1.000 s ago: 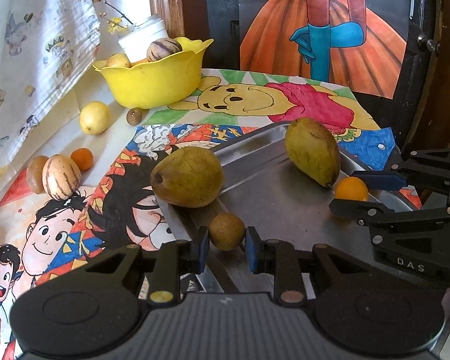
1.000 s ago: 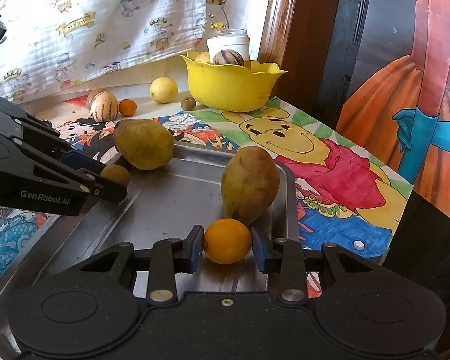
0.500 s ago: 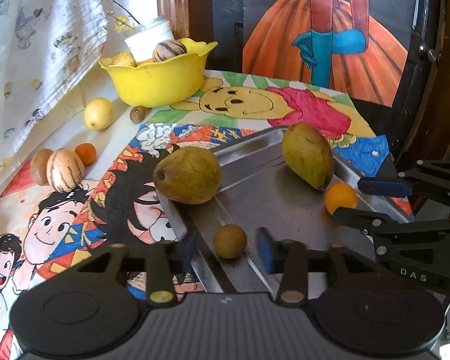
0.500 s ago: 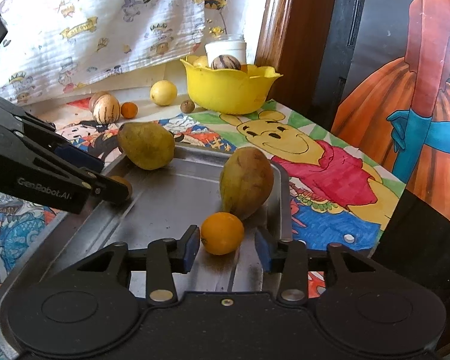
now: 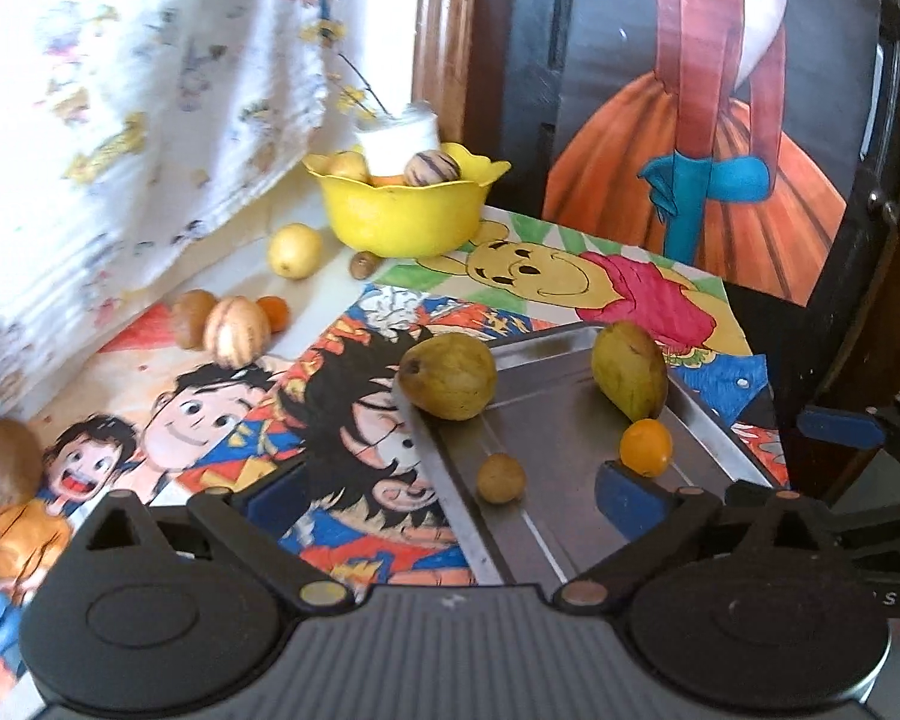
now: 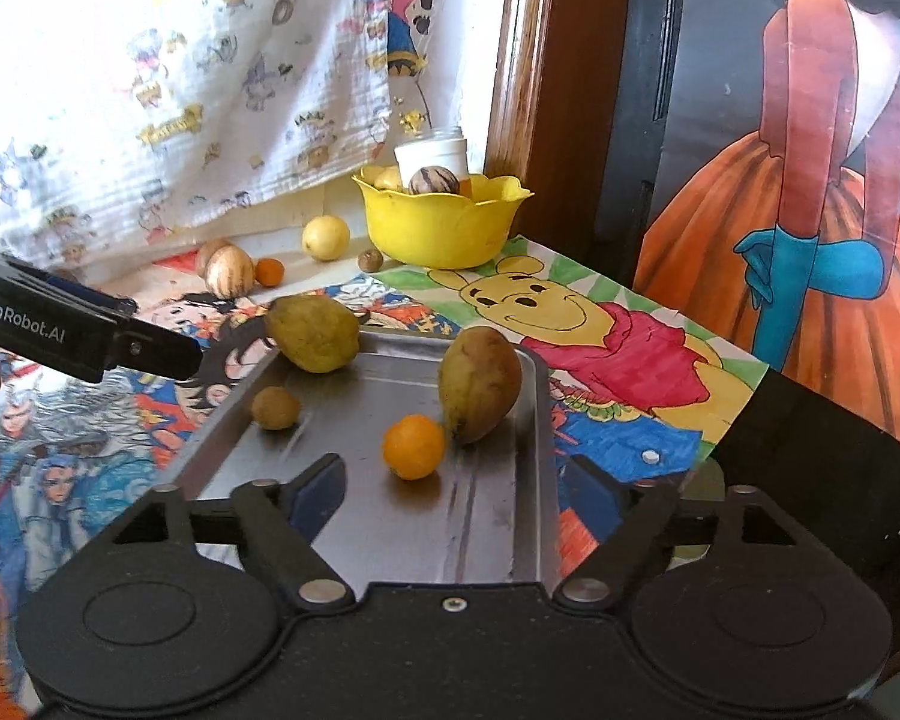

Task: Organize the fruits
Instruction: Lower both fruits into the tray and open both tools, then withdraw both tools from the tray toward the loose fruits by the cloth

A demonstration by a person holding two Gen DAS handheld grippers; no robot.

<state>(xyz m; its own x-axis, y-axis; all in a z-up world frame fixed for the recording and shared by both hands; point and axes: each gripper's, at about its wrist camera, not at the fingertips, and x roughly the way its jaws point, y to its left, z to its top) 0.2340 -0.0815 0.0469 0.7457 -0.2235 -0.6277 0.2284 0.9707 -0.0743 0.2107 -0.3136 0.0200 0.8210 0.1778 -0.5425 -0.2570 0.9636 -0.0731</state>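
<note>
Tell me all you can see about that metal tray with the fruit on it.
The tray looks like dull, scuffed steel: a shallow rectangle with a raised rim and rounded corners, lying flat on cartoon drawings. On it sit two greenish-yellow pears, a small orange and a small brown fruit. The pear at the far left corner leans over the rim. Neither gripper touches the tray.

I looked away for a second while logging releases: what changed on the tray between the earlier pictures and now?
Both tongs let go and drew back. The left tongs released the small brown fruit; the right tongs released the orange. Both jaws are opening, with nothing pressed between them. Both fruits now lie free on the metal tray. The two pears and the yellow bowl stayed put.
</note>
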